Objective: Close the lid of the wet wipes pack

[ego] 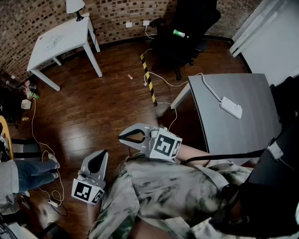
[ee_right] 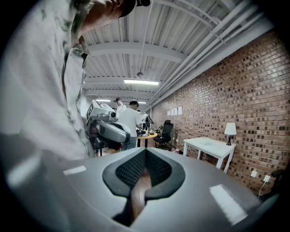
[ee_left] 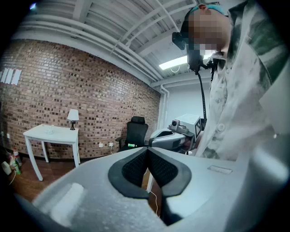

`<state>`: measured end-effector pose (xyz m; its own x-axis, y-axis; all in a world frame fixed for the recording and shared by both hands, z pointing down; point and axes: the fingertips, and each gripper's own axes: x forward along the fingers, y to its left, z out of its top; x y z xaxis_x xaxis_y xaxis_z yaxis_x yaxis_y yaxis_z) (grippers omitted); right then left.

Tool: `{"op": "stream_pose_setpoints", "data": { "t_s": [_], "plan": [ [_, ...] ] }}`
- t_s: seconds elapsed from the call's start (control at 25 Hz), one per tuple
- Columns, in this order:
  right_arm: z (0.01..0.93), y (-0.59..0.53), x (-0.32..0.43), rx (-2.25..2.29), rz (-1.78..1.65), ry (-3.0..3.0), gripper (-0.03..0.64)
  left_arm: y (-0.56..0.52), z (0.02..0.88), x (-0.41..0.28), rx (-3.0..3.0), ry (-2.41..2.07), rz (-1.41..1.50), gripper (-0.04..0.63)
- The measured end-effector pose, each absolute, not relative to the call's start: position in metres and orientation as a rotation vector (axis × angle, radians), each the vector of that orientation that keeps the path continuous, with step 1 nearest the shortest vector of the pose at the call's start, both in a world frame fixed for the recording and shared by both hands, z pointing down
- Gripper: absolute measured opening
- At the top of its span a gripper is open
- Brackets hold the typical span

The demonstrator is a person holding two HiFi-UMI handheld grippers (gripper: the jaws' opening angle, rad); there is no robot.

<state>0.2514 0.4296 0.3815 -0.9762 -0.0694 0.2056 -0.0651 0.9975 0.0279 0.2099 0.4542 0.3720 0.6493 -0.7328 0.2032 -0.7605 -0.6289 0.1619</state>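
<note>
Dark brown plank flooring (ego: 103, 102) fills most of what you look down on, and the flat grey rectangular table (ego: 243, 135) is your anchor at the right. A white power strip (ego: 231, 107) lies on that table's top, its white cable running off the far corner. Beyond the table stands a black office chair (ego: 182, 28) with a small green object (ego: 179, 33) on it. A yellow-and-black striped tape strip (ego: 148, 79) runs along the floor to the table's left. Farther left of it, a white wooden table (ego: 60, 39) sits against the red brick wall (ego: 121, 11). You hold both tools close to your camouflage-patterned shirt (ego: 163, 186), left of the grey table and over bare floor. Your left gripper (ego: 100, 156) is clenched with nothing between its pads, and so is your right gripper (ego: 124, 136). No view shows the wet wipes pack.
</note>
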Motion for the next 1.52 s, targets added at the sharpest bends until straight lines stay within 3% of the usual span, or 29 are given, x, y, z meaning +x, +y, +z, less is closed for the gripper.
{"op": "stream_pose_setpoints", "data": {
  "t_s": [0.92, 1.52],
  "plan": [
    [0.401, 0.398, 0.308, 0.087, 0.005, -2.940, 0.003, 0.420, 0.381, 0.260, 2.607, -1.242, 0.211, 0.002],
    [0.413, 0.369, 0.274, 0.108, 0.023, -2.905, 0.003, 0.386, 0.390, 0.222, 2.611, -1.226, 0.159, 0.002]
  ]
}}
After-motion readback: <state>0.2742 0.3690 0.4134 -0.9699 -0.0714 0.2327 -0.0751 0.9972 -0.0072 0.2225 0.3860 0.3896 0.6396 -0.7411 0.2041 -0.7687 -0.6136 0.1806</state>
